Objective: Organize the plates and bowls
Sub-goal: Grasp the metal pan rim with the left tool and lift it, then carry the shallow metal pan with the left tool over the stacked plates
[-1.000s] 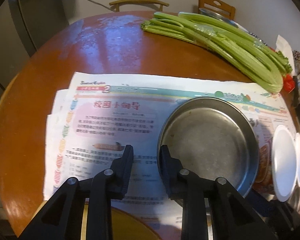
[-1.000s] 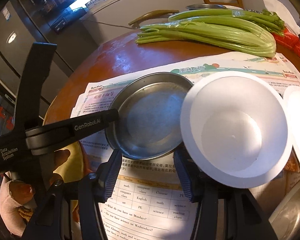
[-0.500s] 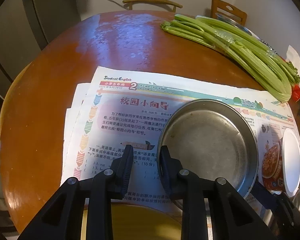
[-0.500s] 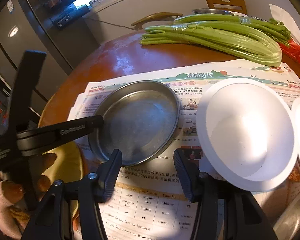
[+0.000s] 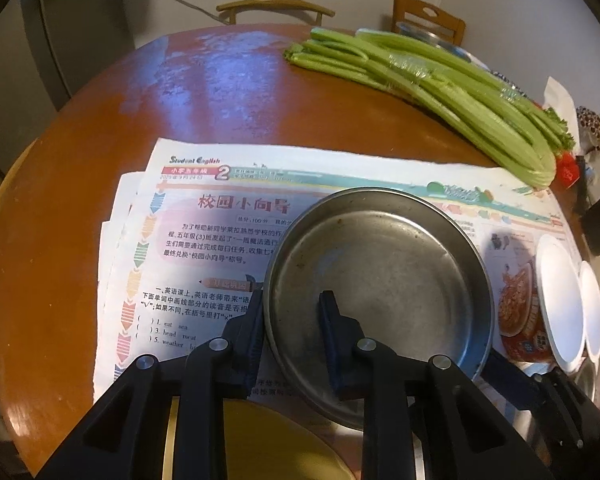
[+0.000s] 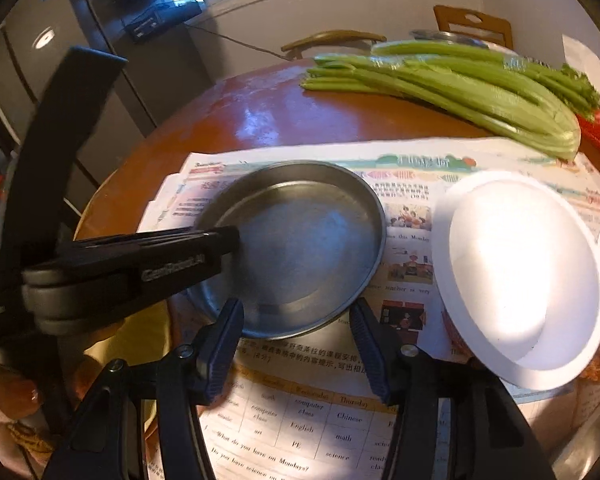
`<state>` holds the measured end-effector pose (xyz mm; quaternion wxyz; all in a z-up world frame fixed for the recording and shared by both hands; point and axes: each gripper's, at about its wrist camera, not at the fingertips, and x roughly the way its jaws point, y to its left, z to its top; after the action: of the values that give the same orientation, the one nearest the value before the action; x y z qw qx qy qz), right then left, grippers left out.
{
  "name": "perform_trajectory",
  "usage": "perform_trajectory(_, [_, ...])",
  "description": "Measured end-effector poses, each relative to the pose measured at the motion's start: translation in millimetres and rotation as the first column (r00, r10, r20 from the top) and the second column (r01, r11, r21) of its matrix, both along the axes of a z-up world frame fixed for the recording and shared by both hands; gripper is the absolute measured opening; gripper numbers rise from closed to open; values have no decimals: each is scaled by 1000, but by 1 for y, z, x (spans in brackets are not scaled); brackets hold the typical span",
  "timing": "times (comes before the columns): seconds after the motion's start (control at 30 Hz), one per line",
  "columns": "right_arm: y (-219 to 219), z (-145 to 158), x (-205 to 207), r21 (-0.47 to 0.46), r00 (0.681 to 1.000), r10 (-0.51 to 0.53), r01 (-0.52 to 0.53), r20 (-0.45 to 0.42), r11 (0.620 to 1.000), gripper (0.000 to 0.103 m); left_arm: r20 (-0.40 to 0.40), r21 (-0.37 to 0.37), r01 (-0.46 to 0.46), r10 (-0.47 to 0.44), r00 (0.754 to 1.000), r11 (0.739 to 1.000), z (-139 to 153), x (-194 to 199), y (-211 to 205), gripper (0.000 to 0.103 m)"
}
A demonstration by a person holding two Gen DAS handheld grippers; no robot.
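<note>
The left gripper [image 5: 290, 326] pinches the near rim of the metal plate [image 5: 380, 280], one finger outside the wall and the other inside the dish, jaws closed down on that thin edge. The right gripper [image 6: 298, 346] holds nothing; its jaws have just been opening a little and stand apart just in front of the plate, with only newspaper [image 6: 320, 420] showing between them. The plate sits on the newspaper, near the middle of the round table [image 5: 180, 92]. To the right of the plate, a white bowl [image 6: 516, 276] rests tilted on a red printed container, and a second white rim shows just beyond it. Celery [image 5: 440, 92] lies well behind the plate. Judging by this, sorting has barely started: plate and bowls are separate and unstacked, so gathering them into one place remains
</note>
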<state>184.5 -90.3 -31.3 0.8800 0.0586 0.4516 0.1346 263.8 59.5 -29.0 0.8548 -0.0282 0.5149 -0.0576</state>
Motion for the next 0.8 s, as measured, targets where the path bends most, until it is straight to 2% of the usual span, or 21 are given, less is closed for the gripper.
perform_trajectory(0.27, [-2,20,-13,1,998,1,-1,61,1000,56,49,-7,7,-6,999,1000,21,-12,0,27])
perform_trajectory(0.8, [2,44,-43,25,992,48,-51,115,998,56,130,-21,-18,21,991,1000,56,-50,12,27])
